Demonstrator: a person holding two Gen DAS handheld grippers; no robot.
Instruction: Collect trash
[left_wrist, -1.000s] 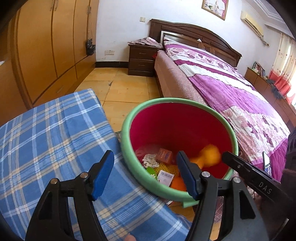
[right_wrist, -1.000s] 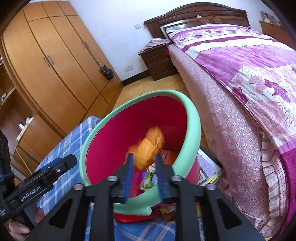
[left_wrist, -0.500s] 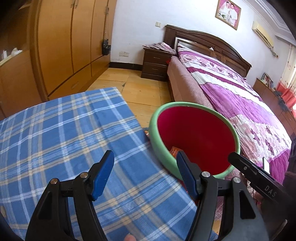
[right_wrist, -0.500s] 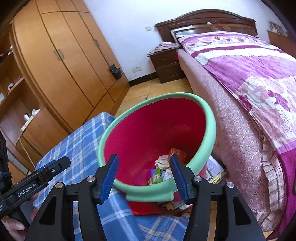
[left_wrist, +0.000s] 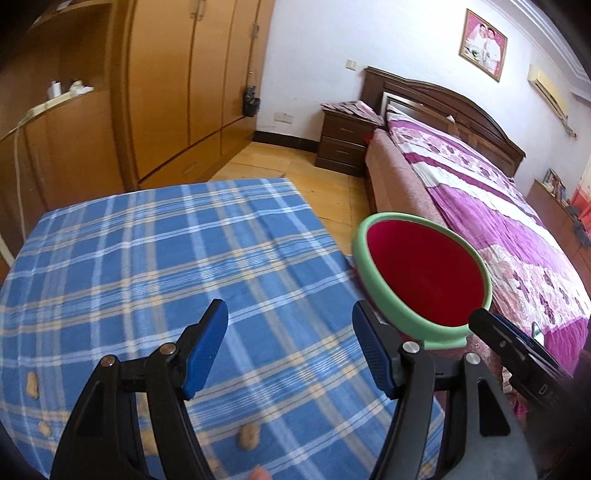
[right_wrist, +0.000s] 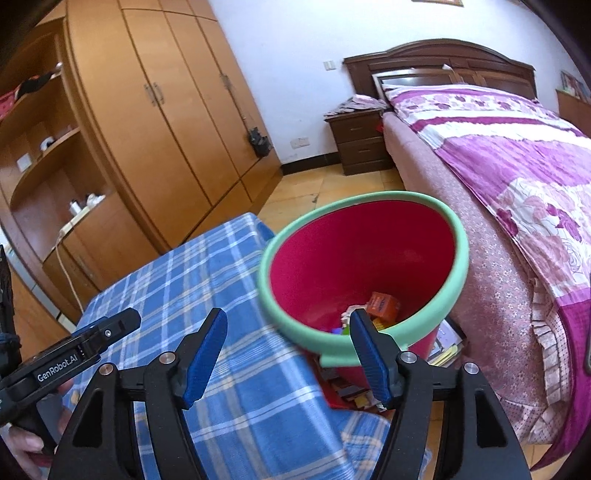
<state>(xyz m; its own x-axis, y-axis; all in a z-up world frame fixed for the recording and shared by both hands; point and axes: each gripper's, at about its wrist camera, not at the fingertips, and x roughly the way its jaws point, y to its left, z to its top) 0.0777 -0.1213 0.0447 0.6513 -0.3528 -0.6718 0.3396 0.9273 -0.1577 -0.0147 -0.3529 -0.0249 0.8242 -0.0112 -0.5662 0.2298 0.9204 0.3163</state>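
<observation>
A red bin with a green rim (left_wrist: 360, 258) stands on the floor at the right end of the blue plaid table (left_wrist: 147, 258). In the right wrist view the bin's rim (right_wrist: 458, 258) is close ahead, and an orange box (right_wrist: 382, 304) lies among scraps at its bottom. My left gripper (left_wrist: 290, 350) hangs open over the cloth with nothing between its fingers. Several peanut shells (left_wrist: 248, 435) lie on the cloth near its base. My right gripper (right_wrist: 288, 354) is over the table's end beside the bin, its jaws opening and nothing between them.
A bed with a purple floral cover (right_wrist: 517, 166) runs along the right behind the bin. A dark nightstand (left_wrist: 343, 144) and a tall wooden wardrobe (left_wrist: 192, 85) stand at the back. Books and papers (right_wrist: 443, 350) lie on the floor under the bin.
An orange object left the right gripper's jaws and dropped into the bin, and those jaws spread. Both grippers drew back from the bin over the table, bringing peanut shells into the left view.
</observation>
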